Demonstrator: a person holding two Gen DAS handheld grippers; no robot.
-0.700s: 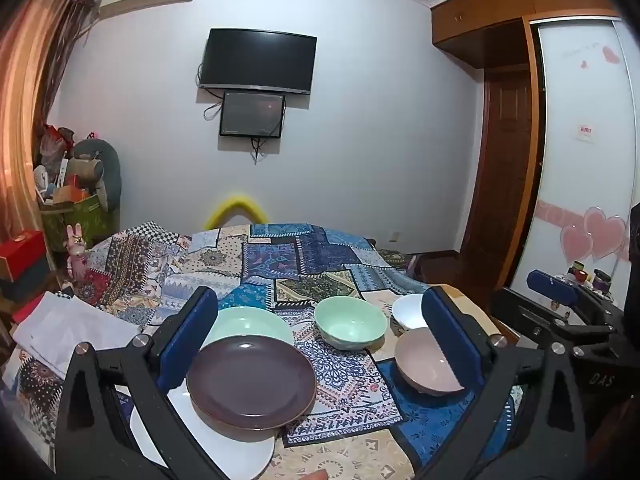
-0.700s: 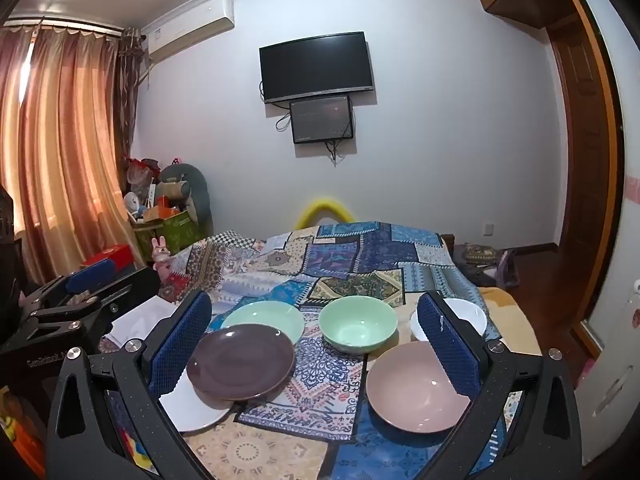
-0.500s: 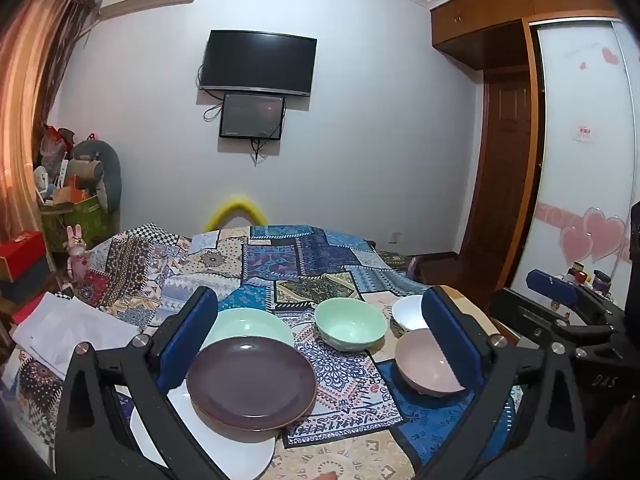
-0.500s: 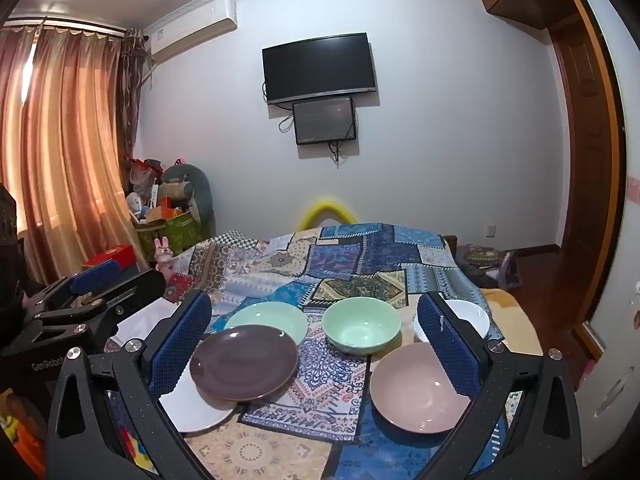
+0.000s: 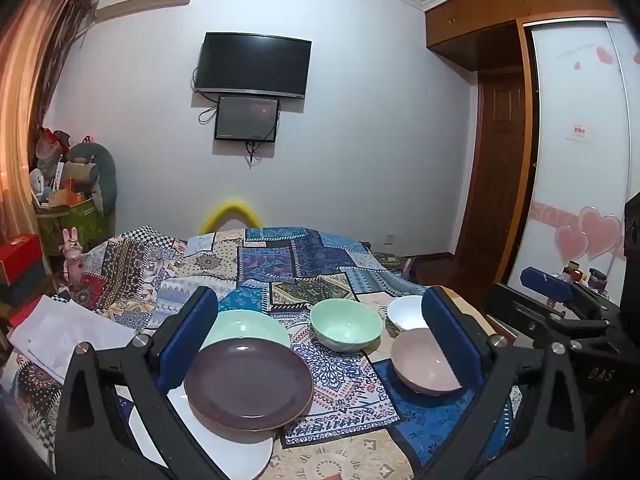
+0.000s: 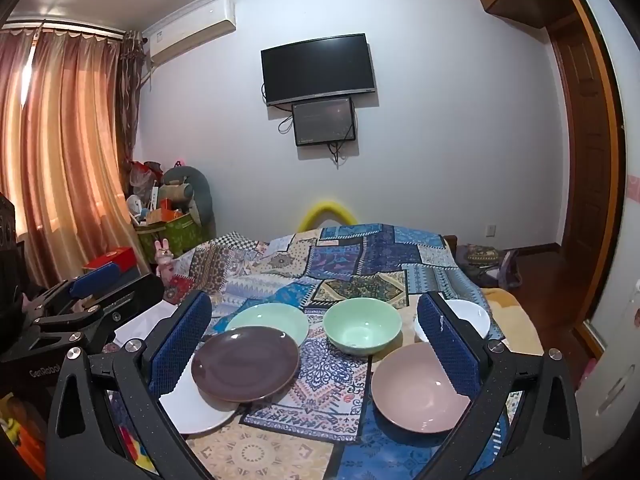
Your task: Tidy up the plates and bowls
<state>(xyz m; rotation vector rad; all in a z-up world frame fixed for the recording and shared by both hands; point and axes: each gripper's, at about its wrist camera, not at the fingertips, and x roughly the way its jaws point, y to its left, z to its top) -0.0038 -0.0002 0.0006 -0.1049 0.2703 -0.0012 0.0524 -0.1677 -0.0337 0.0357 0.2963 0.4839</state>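
Glossy round purple plate (image 5: 248, 386) overlaps smooth white plate (image 6: 196, 410).

Glossy glazed ware catches the room light: a dark purple plate (image 6: 245, 364), a pale green plate (image 6: 269, 317), a green bowl (image 6: 362, 326), a pink bowl (image 6: 419, 386) and a white bowl (image 6: 472, 316), all smooth. A white plate (image 6: 198, 410) near left looks smooth too. They lie on a printed patchwork cloth (image 6: 332, 264), matt and woven. The right tongs (image 6: 313, 338) show matt black plastic arms, rough blue textured pads (image 6: 180, 340) and shiny metal screws; the left tongs (image 5: 320, 338) look alike. The far wardrobe (image 5: 520, 8) is varnished wood.
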